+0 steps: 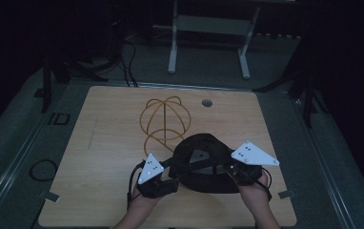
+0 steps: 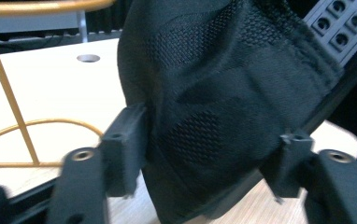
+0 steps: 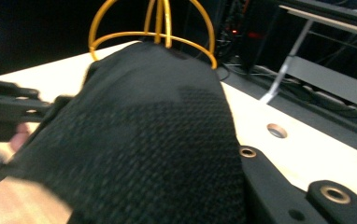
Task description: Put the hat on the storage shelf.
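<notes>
A black mesh cap [image 1: 204,162] hangs between my two grippers over the near part of the wooden table [image 1: 99,143]. My left gripper [image 1: 173,183] is at the cap's left edge, and in the left gripper view its jaws press on both sides of the cap's fabric [image 2: 223,93]. My right gripper [image 1: 232,171] grips the cap's right edge. In the right gripper view the cap [image 3: 134,140] covers one jaw, and the other jaw lies bare beside it. A gold wire hat stand [image 1: 165,119] rises just behind the cap.
A round hole [image 1: 207,102] sits in the table's far edge, right of the stand. A white desk frame [image 1: 208,28] stands on the floor beyond the table. A cable loop [image 1: 42,169] lies on the floor at the left. Dark stands flank the table.
</notes>
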